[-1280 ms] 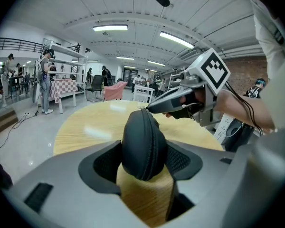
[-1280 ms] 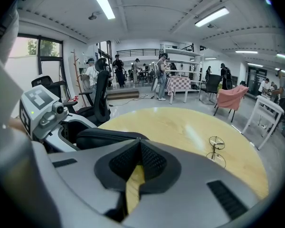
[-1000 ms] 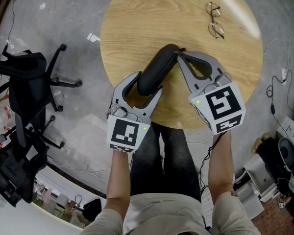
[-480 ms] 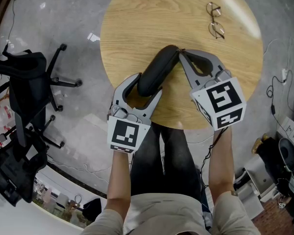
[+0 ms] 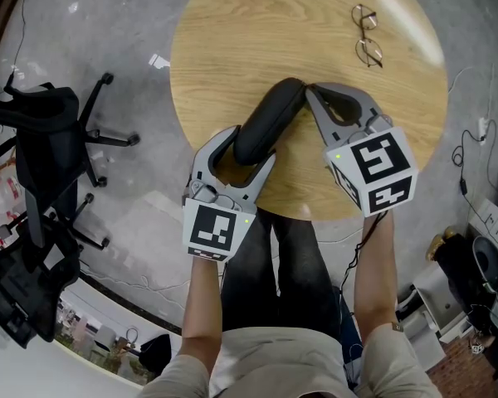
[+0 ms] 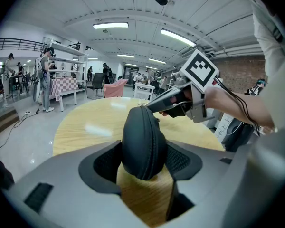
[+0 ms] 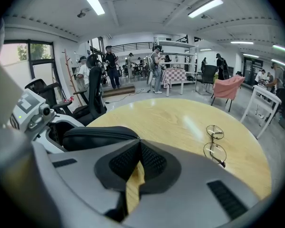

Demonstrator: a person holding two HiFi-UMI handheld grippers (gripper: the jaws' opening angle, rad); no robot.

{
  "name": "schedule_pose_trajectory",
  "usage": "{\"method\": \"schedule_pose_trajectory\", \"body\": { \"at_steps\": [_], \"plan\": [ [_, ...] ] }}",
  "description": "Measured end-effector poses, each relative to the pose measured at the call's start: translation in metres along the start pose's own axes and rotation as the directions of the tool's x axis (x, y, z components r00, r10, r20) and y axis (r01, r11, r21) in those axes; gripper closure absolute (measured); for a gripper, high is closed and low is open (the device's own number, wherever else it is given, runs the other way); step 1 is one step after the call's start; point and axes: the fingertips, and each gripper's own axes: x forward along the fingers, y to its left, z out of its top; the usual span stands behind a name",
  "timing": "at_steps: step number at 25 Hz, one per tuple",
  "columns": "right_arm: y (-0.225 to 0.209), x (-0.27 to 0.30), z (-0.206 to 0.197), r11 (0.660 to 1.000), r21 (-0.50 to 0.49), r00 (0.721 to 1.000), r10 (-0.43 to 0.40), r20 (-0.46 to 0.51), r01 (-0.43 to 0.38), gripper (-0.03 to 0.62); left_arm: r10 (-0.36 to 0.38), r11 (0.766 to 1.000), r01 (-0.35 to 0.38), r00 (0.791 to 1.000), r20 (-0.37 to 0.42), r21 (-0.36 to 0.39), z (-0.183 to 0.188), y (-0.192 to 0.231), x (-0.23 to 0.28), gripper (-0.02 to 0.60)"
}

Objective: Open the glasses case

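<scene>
Two handheld claws meet over a round wooden table (image 5: 232,40), seen from the head view looking steeply down. The left claw (image 5: 253,142) reaches up from the table's near edge, and a black, zipped glasses case (image 5: 270,114) lies lengthwise between its jaws, the near end deep in the claw and the far end sticking out past the tips. The right claw (image 5: 309,89) comes in from the right, and its tips touch that far end. A pair of wire-rimmed glasses (image 5: 365,36) lies well beyond the right claw, apart from everything else. A black office chair (image 5: 41,139) stands on the floor to the left of the left claw.

In the left gripper view, the jaws stand wide and both padded faces press on the sides of the case, which sits on its edge with the zipper seam facing the camera. The case's near end rests just above the tabletop. Straight ahead, the right claw's tips touch the top of the far end.

In the right gripper view, the jaws are closed tip to tip, with only a narrow sliver of table showing lower down. The closed case lies just left of the tips, its end touching them. Whether anything small is pinched there cannot be made out. The glasses lie to the right, well clear.
</scene>
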Motion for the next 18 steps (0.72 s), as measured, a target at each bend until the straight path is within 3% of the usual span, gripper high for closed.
{"method": "schedule_pose_trajectory", "body": {
  "at_steps": [18],
  "plan": [
    [-0.009,0.013,-0.008,0.999,0.052,0.999,0.007,-0.053,-0.005,0.574,0.000,1.000,0.000,1.000,-0.008,-0.008,0.000,0.002,0.001,0.293]
  ]
}}
